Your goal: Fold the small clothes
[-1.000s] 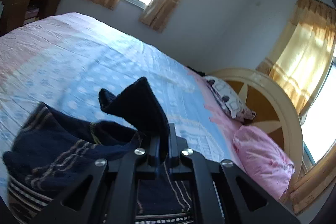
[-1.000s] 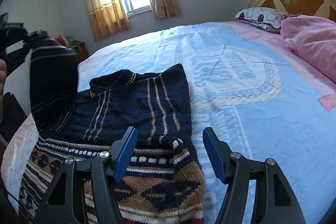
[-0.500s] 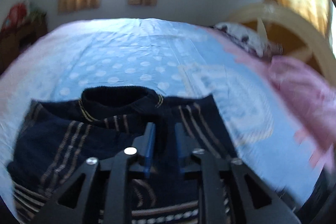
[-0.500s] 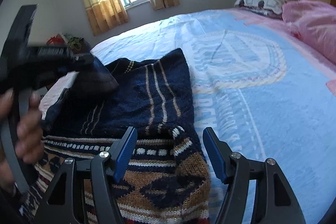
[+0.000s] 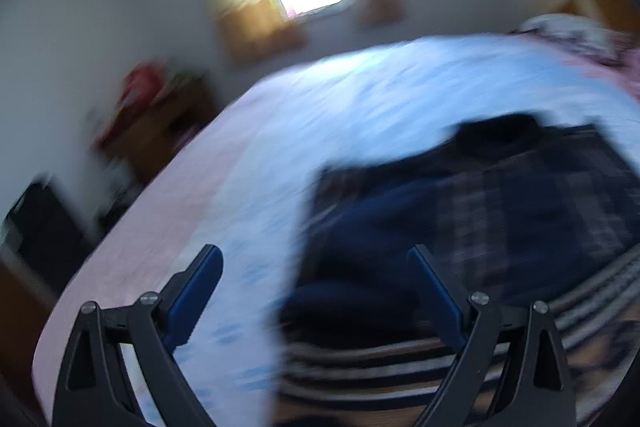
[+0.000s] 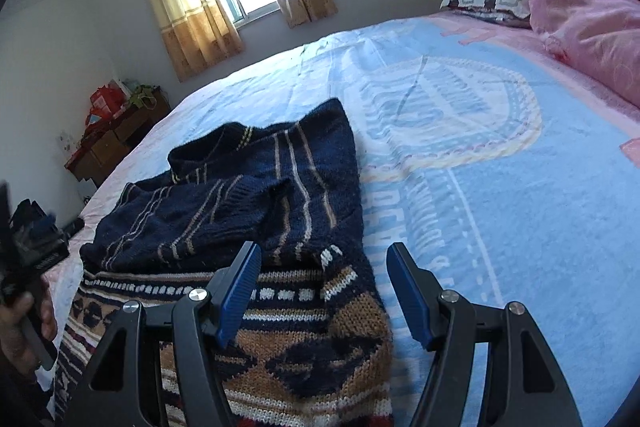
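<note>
a: where does the sweater [image 6: 256, 211] sit?

b: on the bed [image 6: 500, 187], directly under and ahead of the right gripper [image 6: 320, 291]. its patterned brown hem is beneath the blue pads [image 6: 240, 287], the navy chest and collar lie farther ahead, and one sleeve [image 6: 188, 215] is laid across the chest, ahead and to the left of the fingers.

a: and the grippers?

b: the right gripper's jaws stand apart over the hem with nothing pinched. the left gripper [image 5: 316, 291] has just been opening; its jaws are spread wide and empty, with the sweater's edge ahead and to its right in a badly blurred view.

a: what changed from a second ago?

b: back then the left gripper was clamped on the sleeve cuff and held it up in the air. now the sleeve is down on the chest and the gripper has let go and swung away toward the bed's edge. the right gripper looks about where it was, at the same opening.

a: so what next, done well?

b: i'd judge the sleeve fold finished, though it lies a bit bunched. smooth it flat first. then take the hem with both grippers, at its two corners, lift only enough to clear, and carry it evenly up toward the collar so the knit doesn't drag the sleeve out.
</note>
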The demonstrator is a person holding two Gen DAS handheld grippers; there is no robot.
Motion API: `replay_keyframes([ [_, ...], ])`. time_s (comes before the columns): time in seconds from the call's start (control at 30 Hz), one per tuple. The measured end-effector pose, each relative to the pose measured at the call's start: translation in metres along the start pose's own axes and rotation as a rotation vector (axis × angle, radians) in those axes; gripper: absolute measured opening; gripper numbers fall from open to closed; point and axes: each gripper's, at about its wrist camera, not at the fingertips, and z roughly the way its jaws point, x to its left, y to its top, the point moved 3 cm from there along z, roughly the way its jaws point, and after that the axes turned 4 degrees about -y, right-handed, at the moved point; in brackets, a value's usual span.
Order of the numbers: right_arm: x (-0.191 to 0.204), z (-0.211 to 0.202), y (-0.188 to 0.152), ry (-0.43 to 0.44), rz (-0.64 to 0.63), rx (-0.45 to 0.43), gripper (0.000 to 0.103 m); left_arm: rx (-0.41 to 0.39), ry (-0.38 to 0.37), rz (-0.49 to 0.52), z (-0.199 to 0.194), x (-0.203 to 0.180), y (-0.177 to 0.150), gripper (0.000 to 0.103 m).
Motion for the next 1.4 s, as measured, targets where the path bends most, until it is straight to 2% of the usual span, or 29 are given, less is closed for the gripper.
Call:
replay_keyframes([
  [0.1, 0.019, -0.008, 0.014, 0.039, -0.053, -0.016, 0.066, 0.114, 0.022, -0.143, 0.036, 0.045, -0.017, 0.096],
  [0.2, 0.04, 0.003, 0.028, 0.067, -0.084, 0.045, 0.066, 0.161, -0.04, -0.215, 0.053, 0.058, -0.028, 0.096],
  [0.27, 0.049, 0.023, 0.035, 0.099, -0.057, 0.117, 0.066, 0.166, -0.048, -0.208, 0.055, 0.054, -0.031, 0.099],
  [0.33, 0.058, 0.046, 0.038, 0.086, -0.07, 0.181, 0.066, 0.178, -0.06, -0.188, 0.055, 0.053, -0.035, 0.1],
  [0.43, 0.065, 0.082, 0.032, 0.061, -0.069, 0.303, 0.058, 0.175, -0.093, -0.211, 0.056, 0.058, -0.037, 0.1],
  [0.47, 0.065, 0.095, 0.028, 0.044, -0.058, 0.353, 0.05, 0.178, -0.108, -0.22, 0.055, 0.053, -0.04, 0.101],
  [0.5, 0.065, 0.099, 0.027, 0.017, -0.064, 0.347, 0.045, 0.185, -0.127, -0.235, 0.057, 0.055, -0.042, 0.101],
  [0.53, 0.068, 0.098, 0.028, -0.002, -0.086, 0.329, 0.026, 0.19, -0.142, -0.249, 0.06, 0.055, -0.042, 0.102],
  [0.57, 0.071, 0.096, 0.029, -0.017, -0.114, 0.315, 0.014, 0.194, -0.158, -0.268, 0.061, 0.058, -0.043, 0.102],
  [0.63, 0.074, 0.087, 0.037, -0.056, -0.138, 0.264, 0.004, 0.195, -0.18, -0.289, 0.062, 0.06, -0.045, 0.102],
  [0.7, 0.074, 0.076, 0.047, -0.11, -0.17, 0.195, 0.004, 0.181, -0.195, -0.288, 0.059, 0.058, -0.045, 0.102],
  [0.77, 0.073, 0.076, 0.052, -0.155, -0.19, 0.174, 0.004, 0.181, -0.215, -0.261, 0.058, 0.052, -0.045, 0.102],
  [0.93, 0.065, 0.102, 0.037, -0.201, -0.219, 0.271, 0.005, 0.2, -0.257, -0.218, 0.06, 0.045, -0.044, 0.103],
  [0.97, 0.066, 0.099, 0.035, -0.212, -0.23, 0.244, 0.007, 0.21, -0.269, -0.223, 0.062, 0.045, -0.045, 0.103],
  [1.0, 0.066, 0.095, 0.035, -0.233, -0.243, 0.231, 0.011, 0.215, -0.277, -0.234, 0.063, 0.046, -0.045, 0.103],
  [1.07, 0.068, 0.085, 0.04, -0.283, -0.251, 0.204, 0.042, 0.221, -0.281, -0.251, 0.064, 0.048, -0.046, 0.103],
  [1.1, 0.072, 0.078, 0.045, -0.258, -0.239, 0.168, 0.047, 0.22, -0.282, -0.252, 0.064, 0.048, -0.046, 0.103],
  [1.2, 0.097, 0.071, 0.055, -0.135, -0.262, 0.113, 0.048, 0.216, -0.276, -0.249, 0.063, 0.047, -0.047, 0.103],
  [1.33, 0.118, 0.093, 0.051, -0.002, -0.295, 0.196, 0.048, 0.217, -0.276, -0.248, 0.063, 0.046, -0.048, 0.103],
  [1.4, 0.113, 0.112, 0.041, -0.063, -0.307, 0.267, 0.048, 0.218, -0.279, -0.257, 0.063, 0.047, -0.048, 0.103],
])
